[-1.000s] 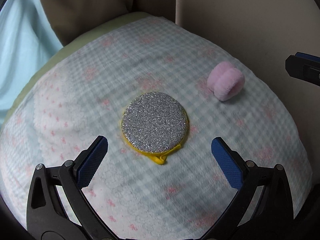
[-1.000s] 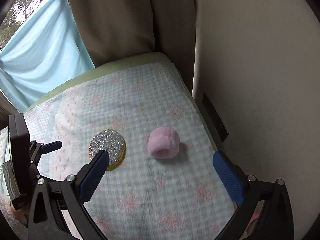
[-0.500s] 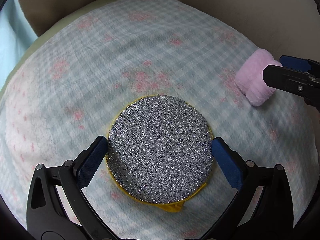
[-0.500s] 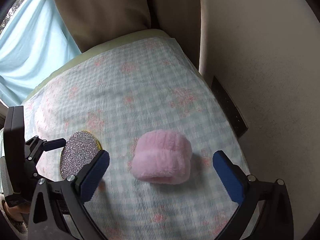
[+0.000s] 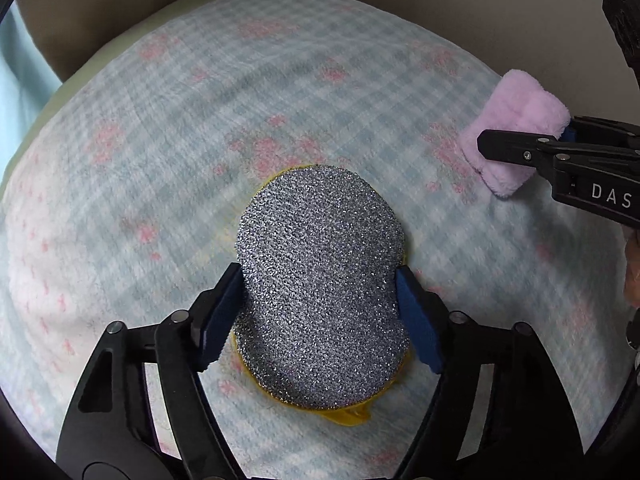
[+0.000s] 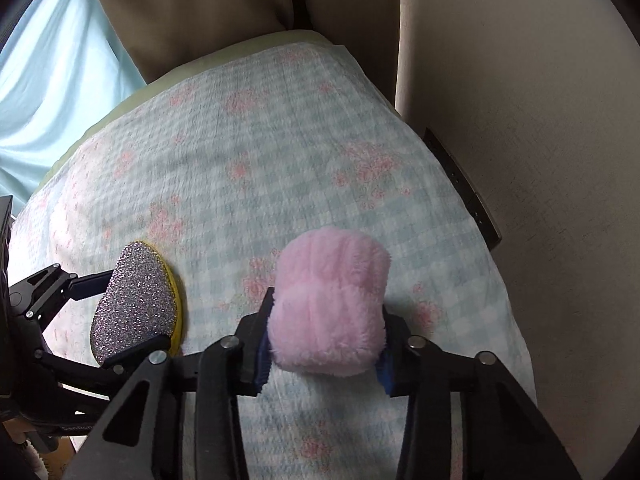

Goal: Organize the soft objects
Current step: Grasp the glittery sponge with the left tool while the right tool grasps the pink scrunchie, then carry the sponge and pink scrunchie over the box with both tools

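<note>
Silver scouring pad [image 5: 320,280], yellow-backed, sits mid-frame on the checked blanket [image 5: 200,120], pinched by the left gripper [image 5: 318,316]. The right wrist view alone shows the right gripper [image 6: 325,344] squeezing the pink plush roll [image 6: 332,304]; a beige curtain [image 6: 192,8] hangs upper left.

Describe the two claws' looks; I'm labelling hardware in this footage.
Both the left claw and the right claw are matte black linkage frames with silver pivot screws and ribbed blue pads on the fingers. White letters "DAS" mark the right one's side. No cables or sleeves show.
</note>
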`<state>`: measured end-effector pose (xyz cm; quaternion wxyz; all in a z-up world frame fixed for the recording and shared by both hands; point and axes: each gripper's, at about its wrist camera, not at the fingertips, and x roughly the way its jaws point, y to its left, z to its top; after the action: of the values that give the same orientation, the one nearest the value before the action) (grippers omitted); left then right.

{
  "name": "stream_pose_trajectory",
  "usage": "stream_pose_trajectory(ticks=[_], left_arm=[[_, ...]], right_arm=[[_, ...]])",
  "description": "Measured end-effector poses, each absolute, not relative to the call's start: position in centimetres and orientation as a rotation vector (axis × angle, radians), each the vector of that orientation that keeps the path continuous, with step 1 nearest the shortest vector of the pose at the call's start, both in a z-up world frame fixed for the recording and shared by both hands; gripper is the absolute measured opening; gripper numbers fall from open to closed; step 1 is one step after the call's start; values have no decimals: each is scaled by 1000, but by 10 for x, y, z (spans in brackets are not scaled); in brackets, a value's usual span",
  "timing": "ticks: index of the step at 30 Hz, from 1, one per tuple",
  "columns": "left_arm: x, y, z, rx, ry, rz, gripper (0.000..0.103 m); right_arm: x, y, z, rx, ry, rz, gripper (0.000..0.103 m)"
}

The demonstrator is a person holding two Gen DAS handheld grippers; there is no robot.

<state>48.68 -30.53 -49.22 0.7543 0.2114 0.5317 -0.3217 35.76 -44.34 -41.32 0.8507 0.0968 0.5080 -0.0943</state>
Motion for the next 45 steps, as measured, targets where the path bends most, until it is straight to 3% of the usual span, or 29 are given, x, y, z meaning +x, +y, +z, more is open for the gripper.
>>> stream_pose_trajectory(ticks=[5, 9, 18, 28, 37, 45], left_arm=[[482, -301, -481, 471, 1173, -708, 42], [477, -299, -472, 471, 1186, -705, 37], [463, -282, -405, 411, 1150, -697, 36], [419, -252, -270, 294, 1043, -644, 36], [341, -149, -157, 111, 987, -501, 36], [261, -28, -125, 1, 986, -403, 36]], right_arm=[[357, -443, -411, 192, 1069, -206, 31], [353, -441, -401, 201, 1054, -210, 30], [336, -434, -360, 205, 1027, -201, 30], [286, -397, -248, 148, 957, -158, 30], [215, -315, -131, 83, 881, -58, 30], [156, -209, -85, 63, 847, 39, 30]])
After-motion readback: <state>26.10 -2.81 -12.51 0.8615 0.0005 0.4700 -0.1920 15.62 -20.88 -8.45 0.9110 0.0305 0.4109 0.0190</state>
